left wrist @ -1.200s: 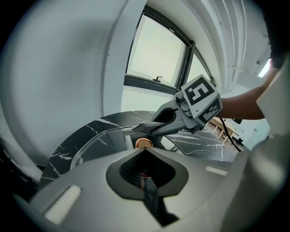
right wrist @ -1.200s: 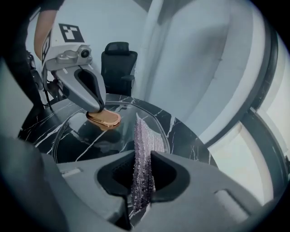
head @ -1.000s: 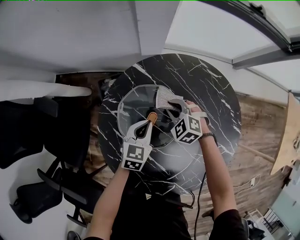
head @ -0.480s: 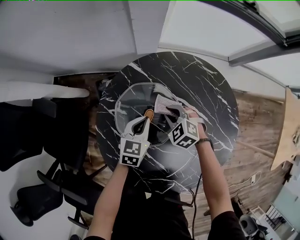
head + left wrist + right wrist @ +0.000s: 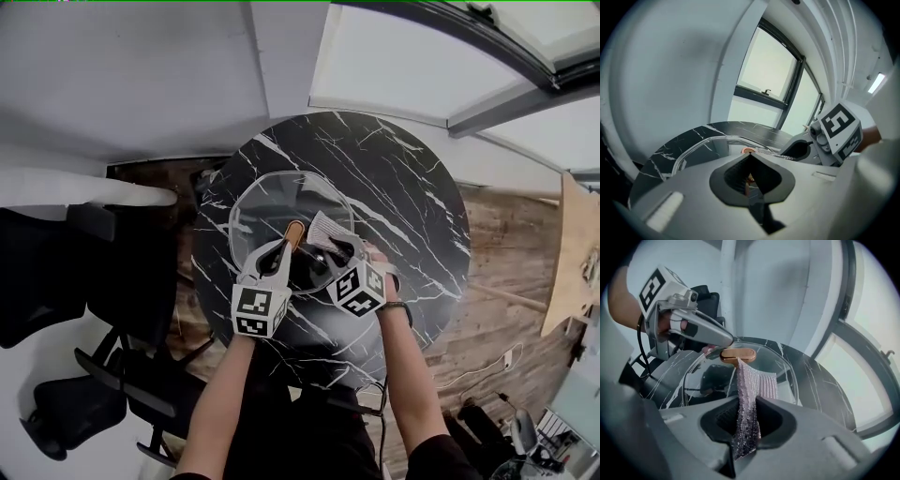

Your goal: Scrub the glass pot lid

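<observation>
A glass pot lid (image 5: 258,208) (image 5: 708,376) (image 5: 708,142) lies on the round black marble table (image 5: 412,197). Its copper handle (image 5: 293,228) (image 5: 737,355) is at the middle. My left gripper (image 5: 286,242) (image 5: 749,176) is shut on that handle from the near side; its tip shows at the handle in the right gripper view. My right gripper (image 5: 339,251) (image 5: 745,423) is shut on a pale ribbed scrub cloth (image 5: 326,228) (image 5: 754,383). The cloth's free end rests on the glass just right of the handle.
Black office chairs (image 5: 56,272) stand left of the table and close to its near-left edge. Wooden floor (image 5: 506,253) lies to the right. White wall and window frames (image 5: 487,103) run behind the table's far side.
My right gripper has drawn the cloth across the lid toward me, from the far part of the glass to beside the handle. My left gripper keeps its hold on the handle.
</observation>
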Demonstrator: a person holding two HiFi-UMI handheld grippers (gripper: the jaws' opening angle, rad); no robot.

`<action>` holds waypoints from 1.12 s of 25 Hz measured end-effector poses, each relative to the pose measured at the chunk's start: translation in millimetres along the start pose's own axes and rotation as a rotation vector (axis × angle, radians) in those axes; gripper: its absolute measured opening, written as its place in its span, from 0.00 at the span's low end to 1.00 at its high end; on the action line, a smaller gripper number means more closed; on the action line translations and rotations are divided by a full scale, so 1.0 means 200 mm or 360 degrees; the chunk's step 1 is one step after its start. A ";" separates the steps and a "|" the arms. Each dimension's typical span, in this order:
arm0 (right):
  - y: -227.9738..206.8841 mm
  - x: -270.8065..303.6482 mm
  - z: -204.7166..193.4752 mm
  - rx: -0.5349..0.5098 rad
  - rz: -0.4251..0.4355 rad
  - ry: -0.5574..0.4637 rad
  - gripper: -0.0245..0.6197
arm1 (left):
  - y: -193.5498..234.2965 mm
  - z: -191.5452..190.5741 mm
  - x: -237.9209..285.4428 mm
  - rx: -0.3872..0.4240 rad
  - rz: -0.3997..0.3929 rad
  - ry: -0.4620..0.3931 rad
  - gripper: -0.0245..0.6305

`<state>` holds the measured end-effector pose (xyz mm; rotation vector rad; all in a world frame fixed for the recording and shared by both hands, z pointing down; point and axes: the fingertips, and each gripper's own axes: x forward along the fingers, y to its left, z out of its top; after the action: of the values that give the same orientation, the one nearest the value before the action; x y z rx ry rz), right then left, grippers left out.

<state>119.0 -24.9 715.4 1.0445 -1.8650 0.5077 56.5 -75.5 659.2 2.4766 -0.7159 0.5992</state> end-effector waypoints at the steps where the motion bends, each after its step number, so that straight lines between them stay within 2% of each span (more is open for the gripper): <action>1: 0.02 0.00 0.00 0.0004 -0.0014 0.0007 0.16 | 0.00 0.02 -0.03 -0.0014 0.0002 -0.0027 0.04; 9: 0.15 -0.03 -0.01 0.0129 -0.0081 0.0035 0.16 | 0.04 0.02 -0.26 -0.0028 0.0020 -0.0091 0.04; 21: 0.35 0.00 0.06 0.0476 -0.0204 0.0033 0.16 | 0.12 -0.04 -0.57 -0.0061 0.0038 -0.0155 0.04; 28: 0.42 0.02 0.08 0.0589 -0.0243 0.0080 0.16 | 0.15 -0.03 -0.67 -0.0066 0.0002 -0.0185 0.04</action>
<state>39.9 8.3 716.4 1.3912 -1.6661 0.8001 -66.0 -45.1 602.3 2.4886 -0.7660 0.4393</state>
